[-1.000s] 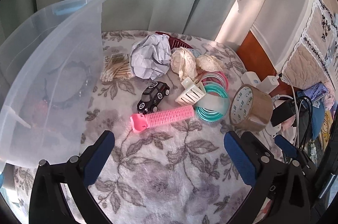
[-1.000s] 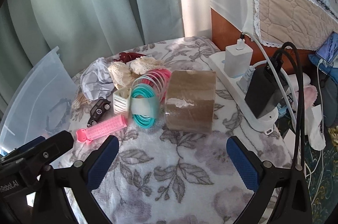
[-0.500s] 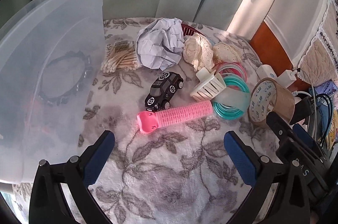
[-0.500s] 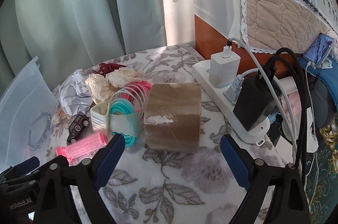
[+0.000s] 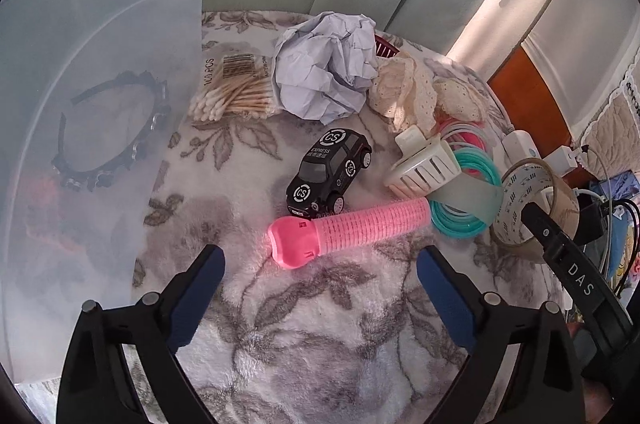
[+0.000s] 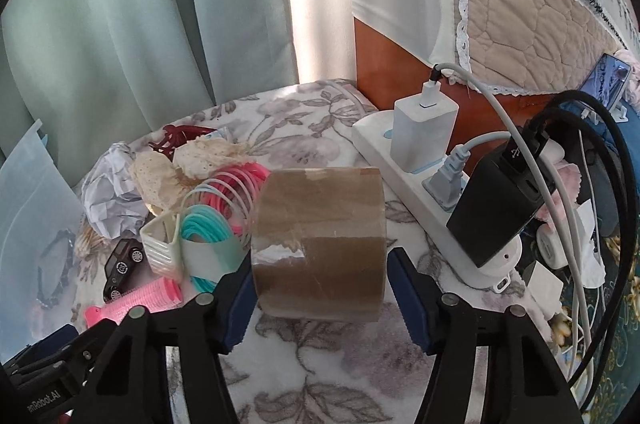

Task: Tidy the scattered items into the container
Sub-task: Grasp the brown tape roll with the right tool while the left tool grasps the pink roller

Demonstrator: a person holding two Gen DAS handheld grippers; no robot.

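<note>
— Tape first: what is hidden on the brown roll of packing tape (image 6: 320,248)?

— Its far side and core from the right wrist view; whether the right gripper (image 6: 320,288) touches it, I cannot tell. The blue pads sit close on both sides, partly open.

— And the left gripper (image 5: 320,288)?

— Spread wide, holding nothing, angled down over the floral fleece cloth (image 5: 320,344). A pink ribbed hair roller (image 5: 348,228) lies just ahead, a black toy car (image 5: 330,170) beyond it.

— The container?

— The translucent plastic bin (image 5: 80,104) stands to its left, cut off by the frame, a black headband (image 5: 108,132) blurred behind its wall.
</note>
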